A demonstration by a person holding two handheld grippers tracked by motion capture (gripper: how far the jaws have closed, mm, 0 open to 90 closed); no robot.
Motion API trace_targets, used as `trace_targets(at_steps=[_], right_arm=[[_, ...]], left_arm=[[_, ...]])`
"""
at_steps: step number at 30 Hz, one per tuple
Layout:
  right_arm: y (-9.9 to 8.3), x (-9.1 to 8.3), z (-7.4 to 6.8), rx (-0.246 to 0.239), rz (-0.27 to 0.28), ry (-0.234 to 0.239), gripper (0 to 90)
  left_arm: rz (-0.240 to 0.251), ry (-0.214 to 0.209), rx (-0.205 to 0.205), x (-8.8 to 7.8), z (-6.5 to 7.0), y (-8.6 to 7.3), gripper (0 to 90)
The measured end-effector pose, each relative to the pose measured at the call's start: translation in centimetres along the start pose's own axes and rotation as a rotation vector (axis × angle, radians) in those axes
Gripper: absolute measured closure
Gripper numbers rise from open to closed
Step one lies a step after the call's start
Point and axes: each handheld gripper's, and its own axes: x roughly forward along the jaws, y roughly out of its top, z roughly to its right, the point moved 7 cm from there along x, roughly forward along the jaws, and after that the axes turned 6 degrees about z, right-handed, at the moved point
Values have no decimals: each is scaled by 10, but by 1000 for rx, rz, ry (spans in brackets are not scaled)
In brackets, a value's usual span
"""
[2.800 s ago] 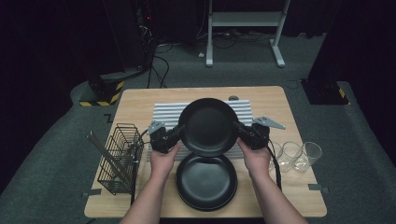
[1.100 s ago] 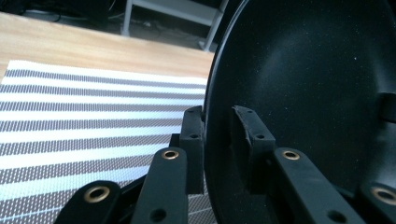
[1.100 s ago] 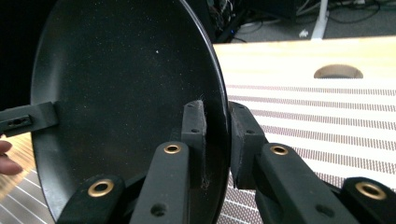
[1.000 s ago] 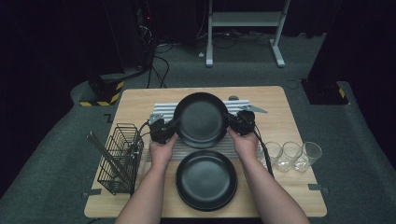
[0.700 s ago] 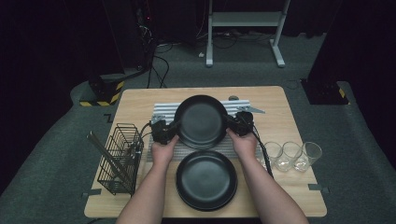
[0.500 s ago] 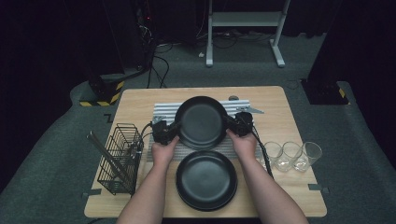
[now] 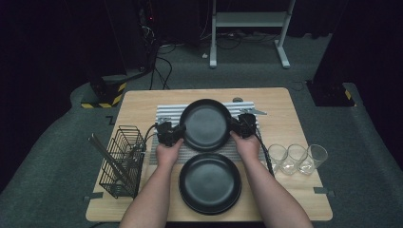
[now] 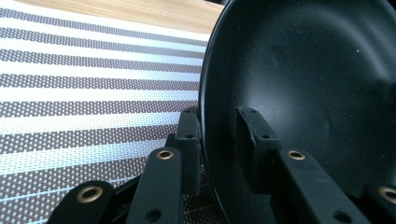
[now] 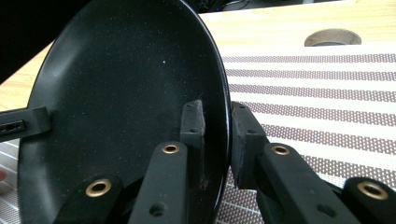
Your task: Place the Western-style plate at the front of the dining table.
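Note:
A black plate (image 7: 205,124) hangs tilted over the striped mat (image 7: 166,114), carried between both grippers. My left gripper (image 7: 178,133) is shut on its left rim. In the left gripper view one pad lies outside the rim and the other against the plate's (image 8: 317,93) inner face, just above the mat (image 8: 93,93). My right gripper (image 7: 236,126) is shut on the right rim. In the right gripper view its pads pinch the edge of the plate (image 9: 116,102) from both sides over the mat (image 9: 317,93). Another black plate (image 7: 209,183) lies flat near the table's front edge.
A black wire basket (image 7: 121,159) with utensils stands at the table's left. Three clear glasses (image 7: 297,158) stand in a row at the right. A round hole (image 9: 332,37) in the wooden tabletop lies just beyond the mat's far edge.
Both hands have carried the held plate a little away from the person and lowered it toward the striped mat. The plate at the front has not moved.

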Motion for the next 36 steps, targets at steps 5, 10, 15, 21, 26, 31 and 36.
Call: trace_targets(at_steps=[5,10,15,21,26,31,36], right_arm=[[0,5,1,-1,-13,-10,773],[-1,10,4,-8,-26,-12,763],[-2,14,6,4,-32,-20,762],[-5,18,8,12,-46,-28,755],[-7,21,11,16,-51,-33,750],[-9,22,12,20,-62,-40,745],[-10,22,13,19,-76,-41,740]], left_arm=[[-5,1,-18,4,-3,-2,712],[0,10,-20,6,-3,-3,713],[-4,14,-29,8,-4,-4,713],[-10,20,-22,10,-5,-3,714],[-9,23,-21,11,-5,-4,716],[-10,22,-20,12,-5,-4,718],[-12,20,-22,12,-5,-4,722]])
